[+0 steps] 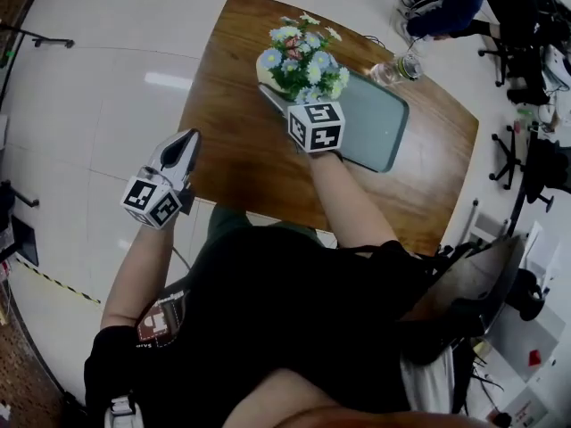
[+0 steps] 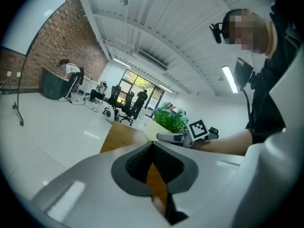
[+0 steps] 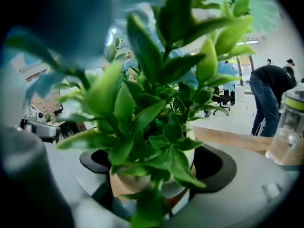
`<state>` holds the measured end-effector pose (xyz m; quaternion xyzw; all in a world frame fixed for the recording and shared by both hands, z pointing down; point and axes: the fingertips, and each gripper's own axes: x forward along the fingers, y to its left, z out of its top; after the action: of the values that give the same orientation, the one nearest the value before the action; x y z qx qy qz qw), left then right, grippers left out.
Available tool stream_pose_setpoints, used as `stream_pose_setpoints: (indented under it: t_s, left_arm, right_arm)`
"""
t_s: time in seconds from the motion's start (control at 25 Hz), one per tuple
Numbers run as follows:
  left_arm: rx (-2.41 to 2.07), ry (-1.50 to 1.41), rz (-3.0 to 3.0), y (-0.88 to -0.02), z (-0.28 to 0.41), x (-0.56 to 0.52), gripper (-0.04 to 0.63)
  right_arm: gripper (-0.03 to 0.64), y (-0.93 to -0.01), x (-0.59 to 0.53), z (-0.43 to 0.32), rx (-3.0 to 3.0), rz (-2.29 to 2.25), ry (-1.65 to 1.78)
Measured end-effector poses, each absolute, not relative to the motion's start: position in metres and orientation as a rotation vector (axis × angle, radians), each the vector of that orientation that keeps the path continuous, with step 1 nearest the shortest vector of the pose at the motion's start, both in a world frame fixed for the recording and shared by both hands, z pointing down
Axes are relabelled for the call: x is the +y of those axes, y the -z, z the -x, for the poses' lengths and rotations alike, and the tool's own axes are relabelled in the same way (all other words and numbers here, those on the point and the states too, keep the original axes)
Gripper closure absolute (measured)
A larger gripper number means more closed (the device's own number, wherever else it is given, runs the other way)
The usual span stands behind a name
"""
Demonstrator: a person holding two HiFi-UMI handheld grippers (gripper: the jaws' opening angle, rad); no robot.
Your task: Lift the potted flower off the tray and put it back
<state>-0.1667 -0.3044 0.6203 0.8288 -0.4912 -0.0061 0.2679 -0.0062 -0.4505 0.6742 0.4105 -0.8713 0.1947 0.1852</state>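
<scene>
The step in hand looks like the grasp that comes before the lift. The right gripper (image 3: 156, 167) is reached out to the potted flower (image 1: 303, 61), its jaws standing wide with the cream pot (image 3: 156, 175) between them. The dark pads (image 3: 216, 163) sit on either side of the pot without clearly pressing on it, so nothing is gripped yet. The plant stands at the far left corner of the grey-green tray (image 1: 375, 123) on the wooden table (image 1: 241, 168). The blooms hide whether its base rests on the tray or on the wood just beside it. The next move probably calls for closing on the pot below the foliage, then raising it straight and upright. The left gripper (image 1: 187, 143) is clenched on nothing and hangs off the table's near left edge, above the floor (image 1: 98, 105) and well apart from the work. A clear bottle (image 1: 397, 68) lies just beside the tray's far edge, to the right of the plant, and a sideways swing could knock it. The leaves crowd the right gripper view and could catch in the jaws. A person (image 1: 446, 7) and office chairs (image 1: 513, 154) keep to the far right, away from the table.
</scene>
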Motion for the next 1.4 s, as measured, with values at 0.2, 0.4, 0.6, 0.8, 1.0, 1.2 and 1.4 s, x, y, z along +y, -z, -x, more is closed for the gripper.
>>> stream_pose_setpoints:
  t_s: [0.2, 0.4, 0.6, 0.8, 1.0, 1.2, 1.4]
  left_arm:
    - [-1.372, 0.042, -2.188, -0.631, 0.237, -0.280, 0.595]
    - [-1.422, 0.037, -2.146, -0.641, 0.295, -0.262, 0.595]
    - [-1.419, 0.038, -2.134, -0.651, 0.321, -0.254, 0.595]
    - [-1.402, 0.065, -2.131, -0.653, 0.318, -0.255, 0.595]
    - [-1.346, 0.107, -2.195, -0.623, 0.284, -0.257, 0.588]
    - [-1.252, 0.138, -2.324, -0.571, 0.209, -0.266, 0.552]
    - [-1.104, 0.282, -2.386, -0.530, 0.104, -0.299, 0.594]
  right_arm:
    - [0.101, -0.702, -0.460, 0.095, -2.431, -1.092, -0.551]
    - [0.100, -0.725, -0.461, 0.147, -2.381, -1.107, -0.542]
    - [0.100, -0.748, -0.460, 0.158, -2.303, -1.178, -0.478]
    - [0.051, -0.751, -0.454, 0.155, -2.292, -1.158, -0.519]
    - [0.047, -0.724, -0.394, 0.108, -2.331, -1.045, -0.564]
    - [0.123, -0.664, -0.319, 0.015, -2.476, -0.859, -0.593]
    - [0.371, -0.566, -0.293, -0.097, -2.737, -0.801, -0.554]
